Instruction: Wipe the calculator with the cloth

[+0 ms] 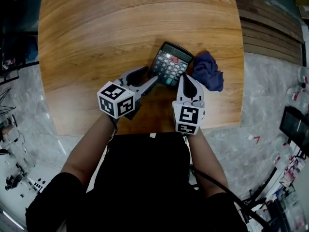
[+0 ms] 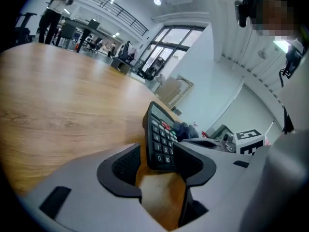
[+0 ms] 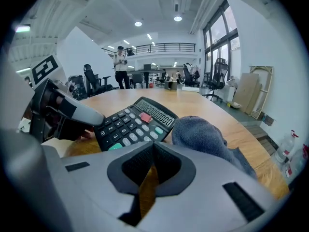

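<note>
A black calculator lies keys-up on the round wooden table, with a crumpled dark blue cloth against its right side. My left gripper stands open at the calculator's near left corner. In the left gripper view that corner of the calculator sits between the jaws, with a gap on the left pad's side. My right gripper is shut and empty, just short of the calculator's near edge. In the right gripper view the calculator and cloth lie right ahead of the shut right gripper.
The table's near edge runs just behind both grippers, against the person's body. Grey floor surrounds the table, with wooden slats at the right. Office chairs and a standing person are far off behind the table.
</note>
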The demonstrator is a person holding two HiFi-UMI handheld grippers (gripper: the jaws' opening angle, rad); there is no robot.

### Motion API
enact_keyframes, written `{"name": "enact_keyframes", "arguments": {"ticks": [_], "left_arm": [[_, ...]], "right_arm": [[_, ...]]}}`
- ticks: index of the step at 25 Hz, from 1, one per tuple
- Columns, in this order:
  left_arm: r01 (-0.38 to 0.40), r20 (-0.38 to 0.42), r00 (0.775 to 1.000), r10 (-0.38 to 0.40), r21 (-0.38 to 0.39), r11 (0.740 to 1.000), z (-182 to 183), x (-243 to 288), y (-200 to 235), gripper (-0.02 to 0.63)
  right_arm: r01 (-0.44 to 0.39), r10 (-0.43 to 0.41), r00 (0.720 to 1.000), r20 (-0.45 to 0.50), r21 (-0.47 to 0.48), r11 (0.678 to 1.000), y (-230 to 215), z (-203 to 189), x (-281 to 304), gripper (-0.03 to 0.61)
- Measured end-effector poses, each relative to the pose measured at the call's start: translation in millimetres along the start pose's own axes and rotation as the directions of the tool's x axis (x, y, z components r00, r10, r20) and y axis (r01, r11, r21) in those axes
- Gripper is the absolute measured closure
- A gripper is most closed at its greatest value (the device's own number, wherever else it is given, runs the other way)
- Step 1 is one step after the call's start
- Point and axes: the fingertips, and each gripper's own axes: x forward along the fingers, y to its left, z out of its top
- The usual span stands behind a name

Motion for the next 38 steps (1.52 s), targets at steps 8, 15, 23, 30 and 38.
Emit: {"name": "enact_keyframes", "arguments": {"ticks": [8, 15, 23, 30, 38], "left_arm": [[0.013, -0.012, 1.0, -0.013, -0.043, 0.999, -0.5, 10.0, -2.6, 0.437], [0.074, 0.043, 0.997, -0.068, -0.147, 0.986, 0.1, 4.6, -3.6, 0.523], [0.136, 0.116, 0.987, -0.108, -0.269, 0.954, 3.3, 2.2, -12.8, 0.537], [0.152, 0.154, 0.982, -0.11, -0.293, 0.944, 10.8, -2.7, -23.7, 0.538], [0.169, 0.209, 0.973, -0.098, -0.354, 0.92, 13.1, -20.2, -32.3, 0.538]], "right_arm": [[0.006, -0.006, 1.0, -0.006, 0.004, 1.0, 0.6, -0.7, 0.4, 0.563], [-0.02, 0.02, 0.999, 0.04, 0.005, 1.0, -2.3, 16.3, -19.5, 0.561], [0.079, -0.076, 0.996, 0.051, -0.079, 0.994, -38.0, 40.5, -42.9, 0.44], [0.084, -0.098, 0.982, -0.163, -0.09, 0.992, -72.3, -7.0, -5.2, 0.422], [0.026, -0.041, 0.99, -0.136, -0.108, 0.994, -65.8, -9.3, -6.7, 0.47]]}}
